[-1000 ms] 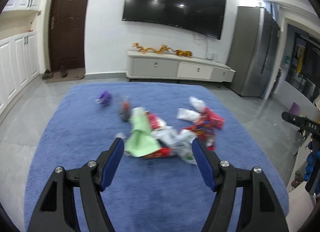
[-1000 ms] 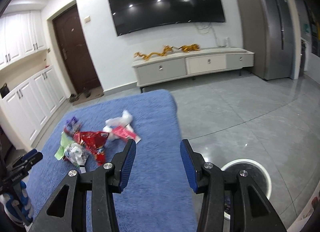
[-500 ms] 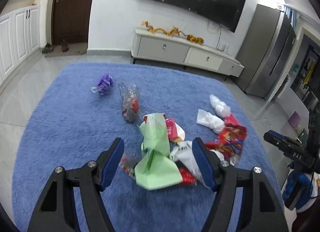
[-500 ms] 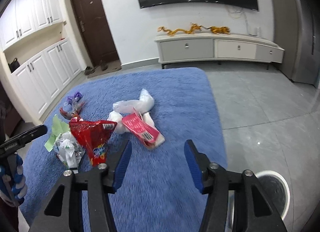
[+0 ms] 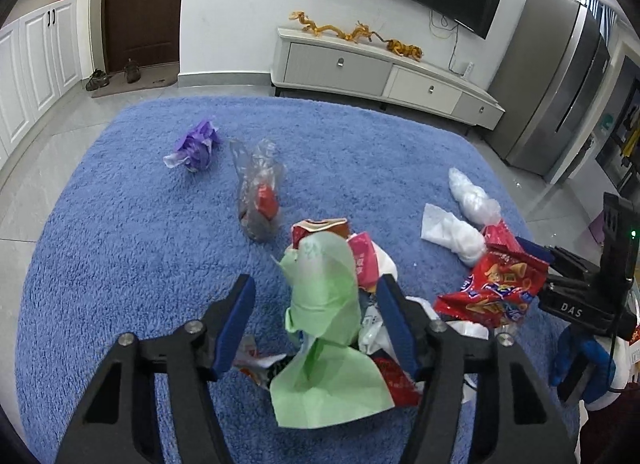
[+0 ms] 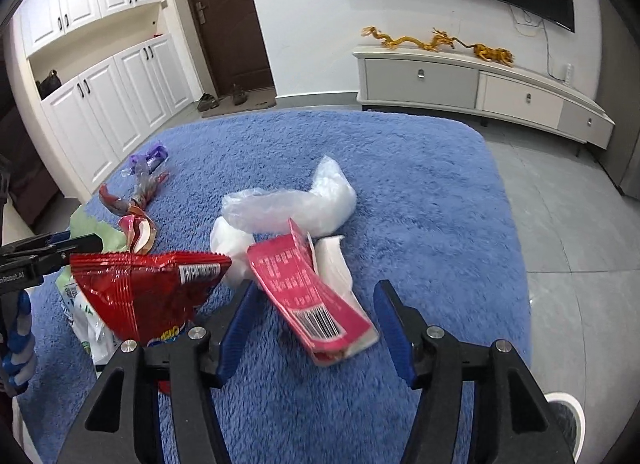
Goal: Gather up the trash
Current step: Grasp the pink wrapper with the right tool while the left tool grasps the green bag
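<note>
left wrist view: the left gripper (image 5: pixel 316 324) is closing, its jaws apart around the green wrapper (image 5: pixel 324 304), which stands up between the blue pads without either pad pressing it yet. just past the right-hand pad lies a pile of white and red scraps (image 5: pixel 376 320), and the red snack bag (image 5: pixel 492 288) sits off to that side, near the other gripper. the risk here is that the closing pads pinch only a loose fold, so the light sheet slides free, or that they catch the scraps under it and drag them across the blue rug (image 5: pixel 120 244). the purple wrapper (image 5: pixel 196 144) and clear bag (image 5: pixel 258 196) lie well ahead (untouched).

right wrist view: the right gripper (image 6: pixel 312 324) is opening, jaws apart, with the pink packet (image 6: pixel 308 292) lying between the pads, tilted and touching neither. the glossy packet could skate off the pads, or the left pad could snag the red snack bag just beside it. the white bin (image 6: pixel 568 416) shows at the lower right edge.
</note>
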